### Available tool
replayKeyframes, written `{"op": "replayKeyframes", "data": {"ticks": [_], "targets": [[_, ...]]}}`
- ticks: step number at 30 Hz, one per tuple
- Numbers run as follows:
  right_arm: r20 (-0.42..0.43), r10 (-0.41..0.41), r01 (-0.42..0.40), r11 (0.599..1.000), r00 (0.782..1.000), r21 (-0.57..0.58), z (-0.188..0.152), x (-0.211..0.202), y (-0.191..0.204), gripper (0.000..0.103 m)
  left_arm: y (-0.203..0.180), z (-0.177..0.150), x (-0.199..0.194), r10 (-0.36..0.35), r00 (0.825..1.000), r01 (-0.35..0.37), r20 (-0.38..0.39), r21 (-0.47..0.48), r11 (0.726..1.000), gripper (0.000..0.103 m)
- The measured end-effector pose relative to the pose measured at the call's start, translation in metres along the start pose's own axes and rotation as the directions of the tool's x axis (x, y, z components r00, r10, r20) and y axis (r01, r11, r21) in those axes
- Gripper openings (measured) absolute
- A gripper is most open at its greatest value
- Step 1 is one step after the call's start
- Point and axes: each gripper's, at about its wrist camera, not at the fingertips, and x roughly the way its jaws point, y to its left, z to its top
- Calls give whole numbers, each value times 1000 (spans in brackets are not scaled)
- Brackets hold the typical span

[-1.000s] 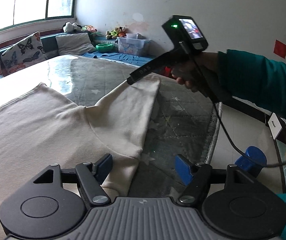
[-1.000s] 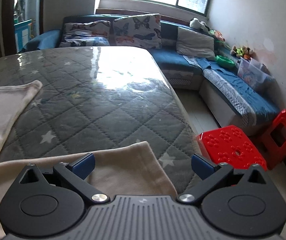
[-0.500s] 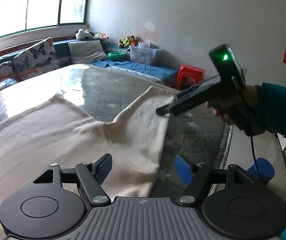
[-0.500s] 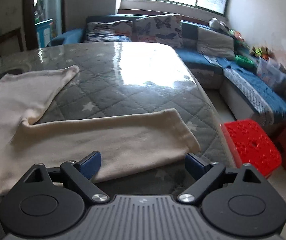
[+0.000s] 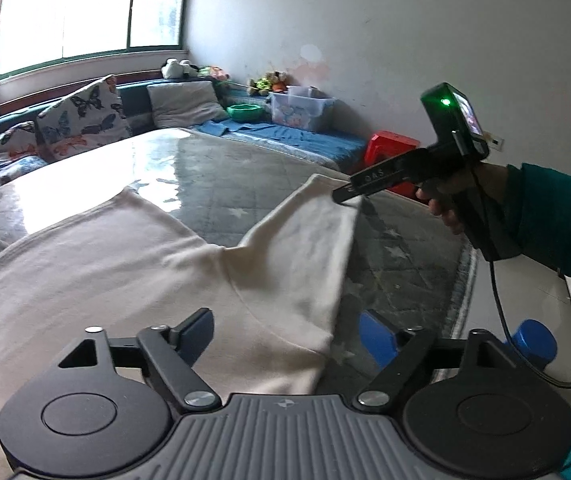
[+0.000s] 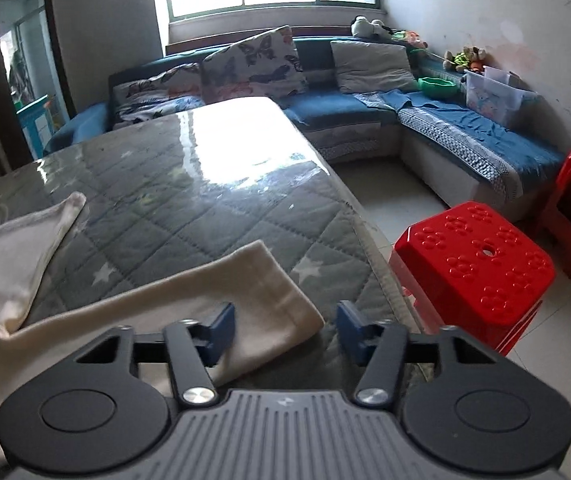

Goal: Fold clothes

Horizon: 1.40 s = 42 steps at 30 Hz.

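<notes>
A cream long-sleeved garment (image 5: 133,276) lies spread flat on the grey quilted table (image 5: 253,184). My left gripper (image 5: 285,336) hovers low over the garment's near side edge. Its jaws are opening, and that edge lies below the gap with the pads off the cloth. One sleeve (image 6: 189,300) stretches toward the table's right edge. My right gripper (image 6: 285,330) is at the sleeve's cuff, jaws closing, with the cuff corner between the blue fingers (image 6: 221,330) but not pinched. The left wrist view shows the right gripper (image 5: 343,196) tip down on the cuff, held by a hand in a teal sleeve.
The table's right edge (image 6: 369,240) drops to a tiled floor with two red stools (image 6: 473,264). A blue sofa (image 6: 465,136) with cushions and a clear plastic box (image 6: 489,96) runs along the walls. A blue round object (image 5: 533,342) sits low at the right.
The right gripper's jaws have narrowed a lot, and it drew back and then came in over the sleeve cuff. The left jaws have widened slightly. The garment lies as before.
</notes>
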Motion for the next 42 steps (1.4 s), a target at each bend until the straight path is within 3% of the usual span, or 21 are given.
{"op": "replayKeyframes", "data": {"ticks": [3, 9, 16, 26, 28, 33, 42], "targets": [[4, -2, 2, 1000, 1000, -3, 0, 1, 2, 39, 1, 0, 3, 24, 1000, -24, -14, -10, 1000, 84], [7, -18, 18, 1000, 1000, -10, 1, 0, 5, 44, -1, -4, 8, 26, 999, -25, -46, 9, 1000, 84], [3, -25, 26, 999, 1000, -29, 2, 1, 7, 43, -10, -9, 10, -19, 997, 23, -72, 56, 998, 84], [7, -12, 12, 1000, 1000, -18, -3, -4, 6, 44, -11, -14, 13, -27, 996, 32, -90, 62, 998, 84], [5, -9, 9, 1000, 1000, -19, -2, -3, 7, 41, -11, -13, 11, -23, 997, 28, -80, 58, 998, 84], [5, 16, -16, 1000, 1000, 4, 1, -2, 4, 12, -7, -9, 3, 2, 999, 0, -44, 37, 999, 88], [70, 93, -94, 996, 993, 8, 12, -35, 11, 10, 6, -11, -4, 41, 999, -40, -25, 17, 999, 90]]}}
